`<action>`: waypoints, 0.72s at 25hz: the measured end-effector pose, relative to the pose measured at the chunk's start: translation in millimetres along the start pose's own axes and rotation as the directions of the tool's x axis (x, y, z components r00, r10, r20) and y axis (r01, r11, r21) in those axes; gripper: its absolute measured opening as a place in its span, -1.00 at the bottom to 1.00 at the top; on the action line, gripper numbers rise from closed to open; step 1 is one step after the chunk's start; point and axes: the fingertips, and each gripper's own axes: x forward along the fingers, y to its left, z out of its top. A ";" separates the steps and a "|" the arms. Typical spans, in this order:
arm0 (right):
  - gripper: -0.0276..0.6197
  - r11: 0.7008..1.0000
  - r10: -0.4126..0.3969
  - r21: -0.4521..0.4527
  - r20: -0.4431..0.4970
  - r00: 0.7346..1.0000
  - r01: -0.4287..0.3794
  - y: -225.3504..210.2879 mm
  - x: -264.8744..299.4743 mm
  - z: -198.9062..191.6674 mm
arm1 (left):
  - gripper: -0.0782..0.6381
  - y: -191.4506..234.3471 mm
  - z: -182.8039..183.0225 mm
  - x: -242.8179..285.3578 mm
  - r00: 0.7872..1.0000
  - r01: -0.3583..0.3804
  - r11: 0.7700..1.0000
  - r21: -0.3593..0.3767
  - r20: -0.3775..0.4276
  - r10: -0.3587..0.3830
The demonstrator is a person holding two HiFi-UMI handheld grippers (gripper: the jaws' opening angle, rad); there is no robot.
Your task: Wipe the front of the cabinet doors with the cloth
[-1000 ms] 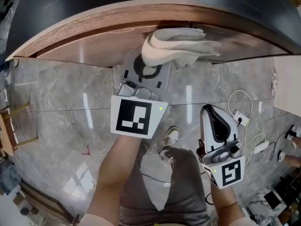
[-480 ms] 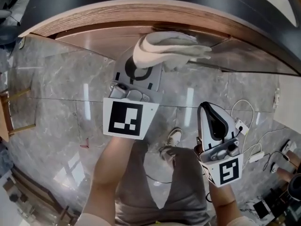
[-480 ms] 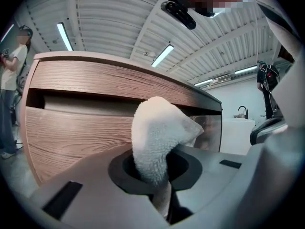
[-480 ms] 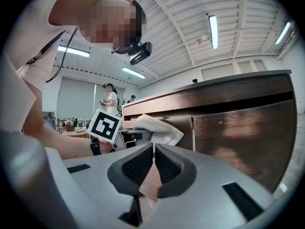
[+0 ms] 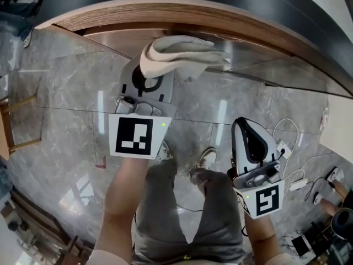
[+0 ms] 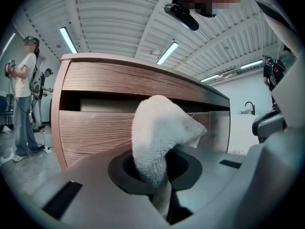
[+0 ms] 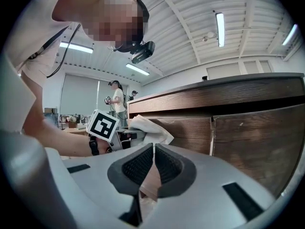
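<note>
My left gripper [image 5: 149, 76] is shut on a white cloth [image 5: 175, 55], which bunches out of the jaws and presses against the wooden cabinet door [image 5: 127, 35]. In the left gripper view the cloth [image 6: 155, 140] rises from between the jaws in front of the wood-grain door front [image 6: 95, 130]. My right gripper [image 5: 249, 139] hangs lower right, away from the cabinet, jaws shut with nothing in them. The right gripper view shows its pads [image 7: 167, 165] pressed together, the cloth [image 7: 151, 129] and the left gripper's marker cube [image 7: 102, 125] at the left, and the door fronts [image 7: 252, 142].
A dark countertop [image 5: 231, 1] overhangs the cabinet. The grey marble floor [image 5: 55, 109] lies below, with white cables and a power strip [image 5: 284, 142] at the right. My legs and shoes [image 5: 207, 159] stand under the grippers. Other people [image 6: 21, 99] stand far left.
The left gripper with the cloth has slid leftward along the cabinet front. The right gripper has stayed in about the same place.
</note>
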 end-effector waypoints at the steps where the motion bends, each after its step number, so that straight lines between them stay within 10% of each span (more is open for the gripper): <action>1: -0.79 1.000 0.004 -0.006 0.000 1.000 -0.004 5.0 2.7 2.1 | -0.61 7.4 -0.3 -3.4 1.000 -0.010 1.000 -0.006 -0.001 0.010; 18: -0.79 1.000 0.019 -0.012 -0.052 0.999 -0.019 52.6 42.3 12.6 | -0.61 146.7 -14.2 -62.8 0.967 -0.254 0.967 0.003 -0.030 0.254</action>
